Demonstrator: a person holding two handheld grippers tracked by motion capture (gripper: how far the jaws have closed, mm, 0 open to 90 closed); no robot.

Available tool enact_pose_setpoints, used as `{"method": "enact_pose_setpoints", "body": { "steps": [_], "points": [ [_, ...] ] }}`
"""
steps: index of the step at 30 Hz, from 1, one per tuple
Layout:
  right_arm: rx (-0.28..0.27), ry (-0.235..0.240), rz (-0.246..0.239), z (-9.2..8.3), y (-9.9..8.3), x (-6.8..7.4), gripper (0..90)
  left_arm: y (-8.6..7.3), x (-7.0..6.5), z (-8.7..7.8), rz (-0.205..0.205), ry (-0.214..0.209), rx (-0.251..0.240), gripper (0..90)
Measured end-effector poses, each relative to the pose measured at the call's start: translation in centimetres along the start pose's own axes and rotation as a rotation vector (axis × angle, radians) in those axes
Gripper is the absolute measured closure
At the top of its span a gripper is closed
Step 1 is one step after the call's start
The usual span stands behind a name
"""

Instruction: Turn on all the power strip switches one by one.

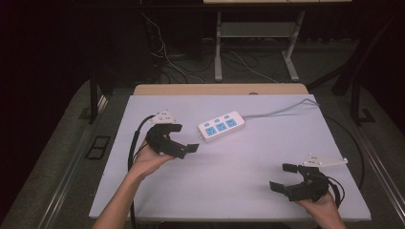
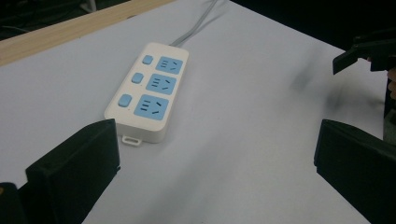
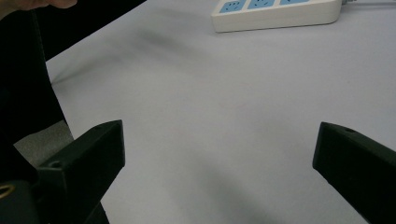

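High view, glossy white rectangular power strip [image 1: 221, 126], matte table [image 1: 229, 191], black claws apart.

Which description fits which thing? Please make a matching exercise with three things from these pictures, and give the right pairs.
Things:
1. power strip
2. left gripper
3. right gripper

Descriptions:
a. open, near the table's front right corner
b. white with blue sockets, lying flat
c. open, just left of the strip

Pairs: 1-b, 2-c, 3-a

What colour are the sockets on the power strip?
Blue sockets on the white power strip; left gripper view shows it best.
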State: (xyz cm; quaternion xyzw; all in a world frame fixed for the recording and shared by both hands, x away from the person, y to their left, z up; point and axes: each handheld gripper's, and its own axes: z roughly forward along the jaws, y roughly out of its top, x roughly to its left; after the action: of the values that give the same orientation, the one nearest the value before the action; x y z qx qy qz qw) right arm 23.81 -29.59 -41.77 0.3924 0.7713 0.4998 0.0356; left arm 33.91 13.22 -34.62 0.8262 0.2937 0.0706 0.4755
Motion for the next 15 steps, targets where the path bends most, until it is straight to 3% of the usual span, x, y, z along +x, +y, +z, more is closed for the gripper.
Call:
{"method": "enact_pose_setpoints", "body": {
  "steps": [11, 15],
  "points": [
    [0.005, 0.003, -0.003, 0.1, 0.0, 0.1, 2.1, 1.7, 0.9, 0.5, 0.016, -0.006, 0.033, 0.0],
    [0.005, 0.004, -0.006, 0.1, 0.0, 0.1, 2.1, 2.8, 1.4, 1.0, 0.039, -0.012, 0.059, 0.0]
  ]
}}
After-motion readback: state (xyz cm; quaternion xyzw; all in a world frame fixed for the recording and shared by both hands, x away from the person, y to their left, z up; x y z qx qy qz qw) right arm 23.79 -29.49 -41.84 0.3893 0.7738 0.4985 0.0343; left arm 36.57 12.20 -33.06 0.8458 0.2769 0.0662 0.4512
